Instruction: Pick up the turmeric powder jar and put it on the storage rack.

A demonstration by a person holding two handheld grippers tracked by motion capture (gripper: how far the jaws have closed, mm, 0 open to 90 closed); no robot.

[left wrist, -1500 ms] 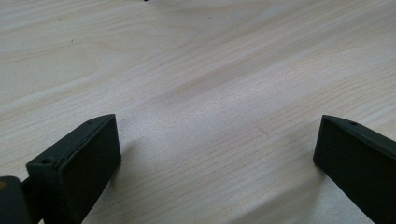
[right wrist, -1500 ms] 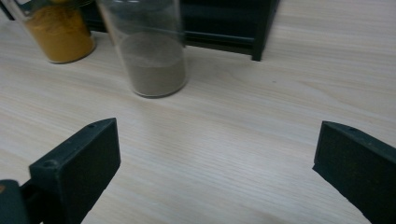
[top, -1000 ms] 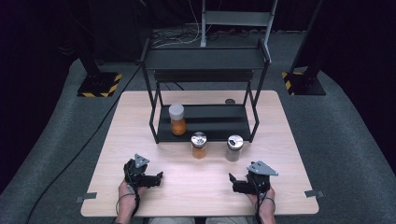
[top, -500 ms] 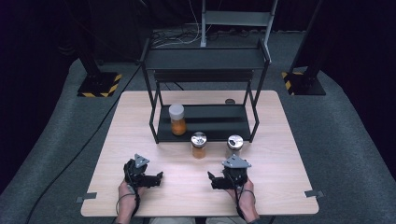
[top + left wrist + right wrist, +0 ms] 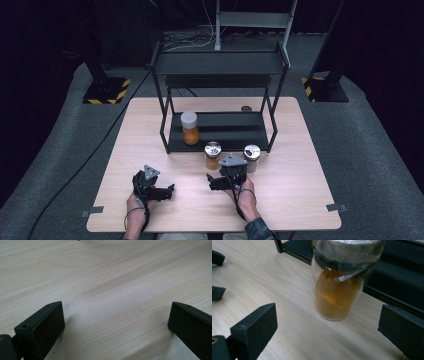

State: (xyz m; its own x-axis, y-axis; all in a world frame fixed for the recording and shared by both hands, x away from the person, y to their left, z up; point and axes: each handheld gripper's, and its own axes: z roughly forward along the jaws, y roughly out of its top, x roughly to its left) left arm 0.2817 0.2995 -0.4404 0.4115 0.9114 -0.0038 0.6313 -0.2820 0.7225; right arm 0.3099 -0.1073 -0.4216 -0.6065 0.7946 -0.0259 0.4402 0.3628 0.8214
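Right gripper [image 5: 216, 183] fingers [image 5: 253, 326] spread wide, aimed at the amber jar [image 5: 338, 290] standing on the tabletop [image 5: 300, 185] just before the black rack [image 5: 220, 131]. Best centred, kept level, closed below the metal lid. Left gripper [image 5: 167, 190] fingers likewise spread, idle.

Looks like a lab or recording studio set up for staged tabletop work, not a home. Black curtains close in all sides; grey carpet underfoot. A bare wooden table [image 5: 300, 190] has tape marks at its front corners. Stand bases with yellow-black hazard tape [image 5: 104, 94] flank it, cables [image 5: 80, 170] run across the floor, and a black metal shelf rack [image 5: 220, 65] sits on the table
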